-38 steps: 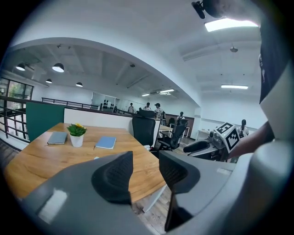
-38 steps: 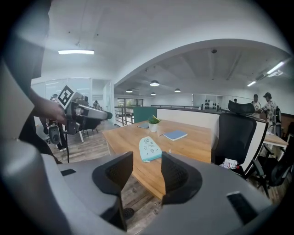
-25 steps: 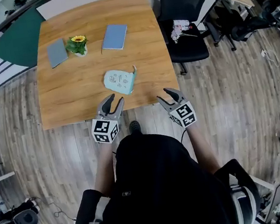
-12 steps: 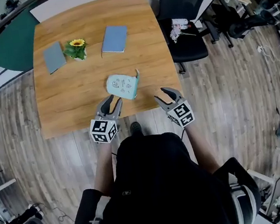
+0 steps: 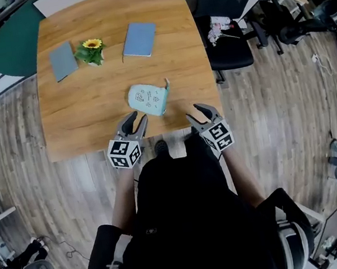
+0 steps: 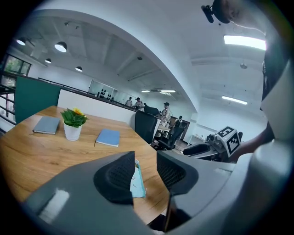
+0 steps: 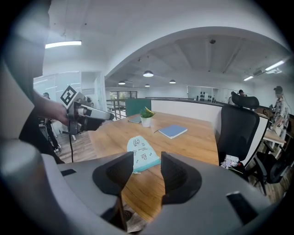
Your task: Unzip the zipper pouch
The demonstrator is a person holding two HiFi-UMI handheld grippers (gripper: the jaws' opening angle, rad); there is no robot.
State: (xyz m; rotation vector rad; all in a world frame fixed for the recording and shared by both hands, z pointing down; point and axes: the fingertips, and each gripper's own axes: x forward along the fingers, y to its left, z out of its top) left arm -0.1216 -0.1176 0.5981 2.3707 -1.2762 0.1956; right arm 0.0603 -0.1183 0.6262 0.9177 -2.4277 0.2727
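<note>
Your left tool (image 5: 133,118) sits over the near edge of the worktop (image 5: 84,118). Its jaws stand apart and have just been closing a little. Nothing is pressed between them. In the left gripper view the gap between the pads of that tool (image 6: 146,166) frames only a strip of the zipper pouch (image 6: 137,182), which lies further out on the wood.

Your right tool (image 5: 199,108) hovers by the near right corner of the worktop, jaws spread wide and empty. In the right gripper view its tips (image 7: 147,167) point toward the pouch (image 7: 143,153), which lies flat beyond them and untouched.

From the head view, the pale mint pouch (image 5: 147,99), printed with small doodles, rests on the worktop close to the near edge. It lies just beyond your left tool and slightly to its right, with your right tool further off to the pouch's right. A darker teal strip runs along one of its sides.

Further back on the worktop lie a blue notebook (image 5: 139,40) and a grey notebook (image 5: 63,60), with a potted sunflower (image 5: 91,51) between them. A black office chair (image 5: 227,3) stands off the far right corner on the wooden floor (image 5: 278,114).
</note>
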